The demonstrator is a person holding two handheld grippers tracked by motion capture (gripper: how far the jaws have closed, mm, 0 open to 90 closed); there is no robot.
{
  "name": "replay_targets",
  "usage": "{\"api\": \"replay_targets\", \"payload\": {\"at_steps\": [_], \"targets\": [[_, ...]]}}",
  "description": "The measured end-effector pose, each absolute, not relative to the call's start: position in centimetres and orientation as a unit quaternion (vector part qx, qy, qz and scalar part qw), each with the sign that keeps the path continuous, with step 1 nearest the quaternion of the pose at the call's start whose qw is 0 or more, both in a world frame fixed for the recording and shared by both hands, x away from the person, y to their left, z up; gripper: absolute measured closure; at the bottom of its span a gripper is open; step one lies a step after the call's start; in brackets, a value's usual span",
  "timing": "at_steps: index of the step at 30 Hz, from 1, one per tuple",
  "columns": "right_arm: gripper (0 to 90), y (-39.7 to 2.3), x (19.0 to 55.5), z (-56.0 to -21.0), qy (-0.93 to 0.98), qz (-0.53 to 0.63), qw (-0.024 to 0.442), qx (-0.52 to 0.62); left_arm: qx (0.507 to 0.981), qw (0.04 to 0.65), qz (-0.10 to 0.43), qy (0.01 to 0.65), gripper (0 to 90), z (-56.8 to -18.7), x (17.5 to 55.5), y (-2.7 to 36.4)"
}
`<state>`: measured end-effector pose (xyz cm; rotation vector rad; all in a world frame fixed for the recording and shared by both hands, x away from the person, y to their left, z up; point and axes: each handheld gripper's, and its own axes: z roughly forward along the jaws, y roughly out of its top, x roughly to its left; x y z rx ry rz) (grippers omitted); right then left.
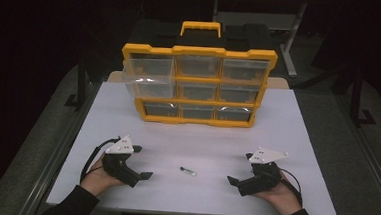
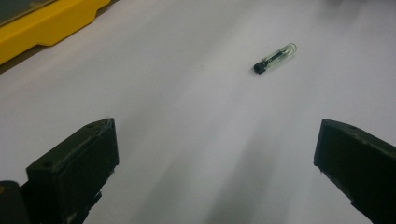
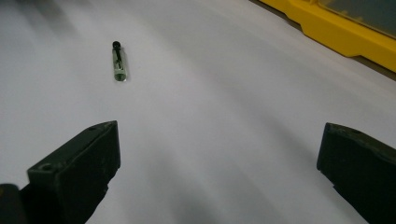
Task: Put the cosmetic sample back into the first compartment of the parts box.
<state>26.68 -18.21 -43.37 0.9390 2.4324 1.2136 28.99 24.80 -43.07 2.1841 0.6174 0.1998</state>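
A small clear tube with a black cap (image 1: 188, 171) lies flat on the white table (image 1: 287, 138), near the front and between both hands. My left gripper (image 1: 141, 161) rests on the table left of the tube, jaws wide apart and empty. In the left gripper view the tube (image 2: 275, 57) lies ahead and to the right of the left gripper (image 2: 215, 158). My right gripper (image 1: 240, 167) rests to the tube's right, also open and empty. In the right gripper view the tube (image 3: 119, 61) lies ahead and to the left of the right gripper (image 3: 217, 161).
A yellow organizer case (image 1: 199, 51) with several clear drawers stands upright at the table's back middle; its top-left drawer (image 1: 147, 77) is pulled out. Its yellow base edge (image 2: 46, 23) shows in the left gripper view and again (image 3: 341, 25) in the right gripper view. Dark floor surrounds the table.
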Motion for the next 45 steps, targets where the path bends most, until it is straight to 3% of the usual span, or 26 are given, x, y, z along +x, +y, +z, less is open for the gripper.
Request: {"api": "replay_targets", "payload": {"at_steps": [45], "targets": [[0.0, -15.3, 29.0, -42.0, 0.841, 0.443, 0.105, 0.292, 0.871, 0.423, 0.061, 0.244, 0.0, -43.2, 28.7, 24.9]]}}
